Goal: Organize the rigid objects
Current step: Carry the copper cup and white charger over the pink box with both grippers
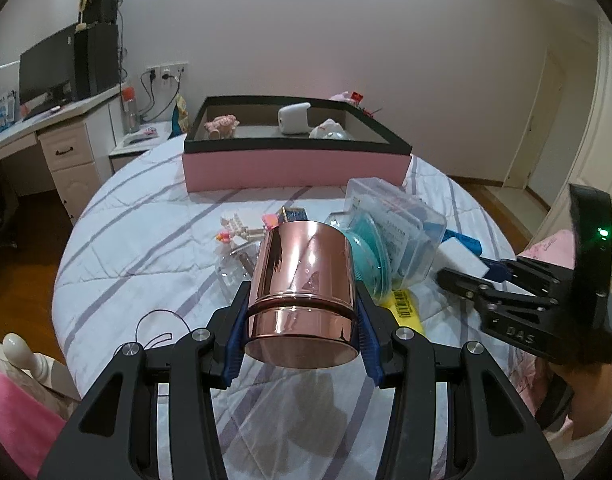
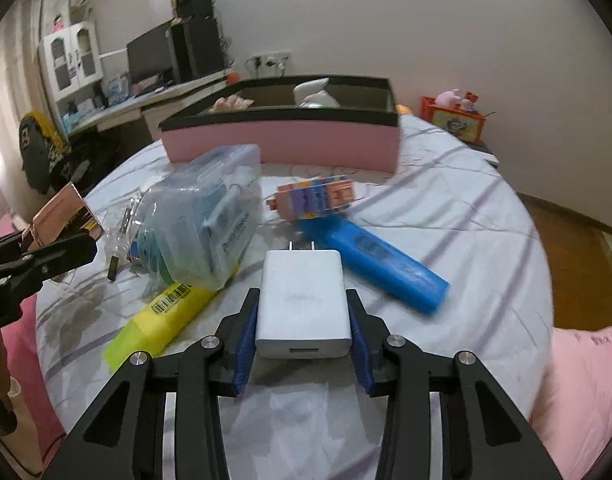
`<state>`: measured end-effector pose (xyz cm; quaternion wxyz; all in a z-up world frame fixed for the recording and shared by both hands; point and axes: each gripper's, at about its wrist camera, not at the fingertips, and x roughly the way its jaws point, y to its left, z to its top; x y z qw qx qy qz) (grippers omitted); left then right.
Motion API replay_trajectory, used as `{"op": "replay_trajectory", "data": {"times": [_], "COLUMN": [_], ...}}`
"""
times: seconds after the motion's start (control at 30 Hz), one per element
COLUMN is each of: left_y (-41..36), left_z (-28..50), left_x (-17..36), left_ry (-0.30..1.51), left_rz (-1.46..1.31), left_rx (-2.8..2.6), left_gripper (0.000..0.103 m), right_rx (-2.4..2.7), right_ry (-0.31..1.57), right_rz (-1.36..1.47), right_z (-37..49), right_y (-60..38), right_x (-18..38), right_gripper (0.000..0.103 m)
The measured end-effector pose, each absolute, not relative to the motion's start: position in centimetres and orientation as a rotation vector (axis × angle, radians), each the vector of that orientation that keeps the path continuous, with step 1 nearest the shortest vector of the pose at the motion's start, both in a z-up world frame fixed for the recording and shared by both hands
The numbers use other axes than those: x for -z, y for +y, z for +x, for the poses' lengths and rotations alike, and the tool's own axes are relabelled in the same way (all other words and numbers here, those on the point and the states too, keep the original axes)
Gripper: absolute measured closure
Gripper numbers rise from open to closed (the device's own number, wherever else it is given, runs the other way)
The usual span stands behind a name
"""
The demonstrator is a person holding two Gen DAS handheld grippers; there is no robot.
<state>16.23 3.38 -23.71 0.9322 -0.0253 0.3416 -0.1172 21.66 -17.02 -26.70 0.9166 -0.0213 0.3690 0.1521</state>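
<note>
Nearest: one rose-gold cylindrical tin (image 1: pixel 301 296), clenched in the left claw (image 1: pixel 301 332) above the bed (image 1: pixel 145 240). One white charger plug (image 2: pixel 303 304), grasped between the right claw (image 2: pixel 303 344) pads. Beyond: one yellow case (image 2: pixel 161 316), one blue case (image 2: pixel 382 264), one clear box (image 2: pixel 209 216), one block model (image 2: pixel 318 198). Farthest: one pink storage box (image 2: pixel 281 140).

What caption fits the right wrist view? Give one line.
Right gripper jaws around a white charger, pink box beyond.
</note>
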Motion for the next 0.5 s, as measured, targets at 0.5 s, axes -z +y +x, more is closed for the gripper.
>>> {"op": "replay_trajectory", "data": {"times": [0.5], "left_y": [2.1], "left_z": [15.4], "left_x": [17.8], "left_ry": [0.507], "left_rz": [0.008], "left_rx": [0.148], "left_gripper": [0.055], "right_rx": [-0.305], "right_ry": [0.557], "right_rz": [-0.011], "right_z": [20.1], "right_y": [-16.9], "right_x": [19.6], "right_gripper": [0.062]}}
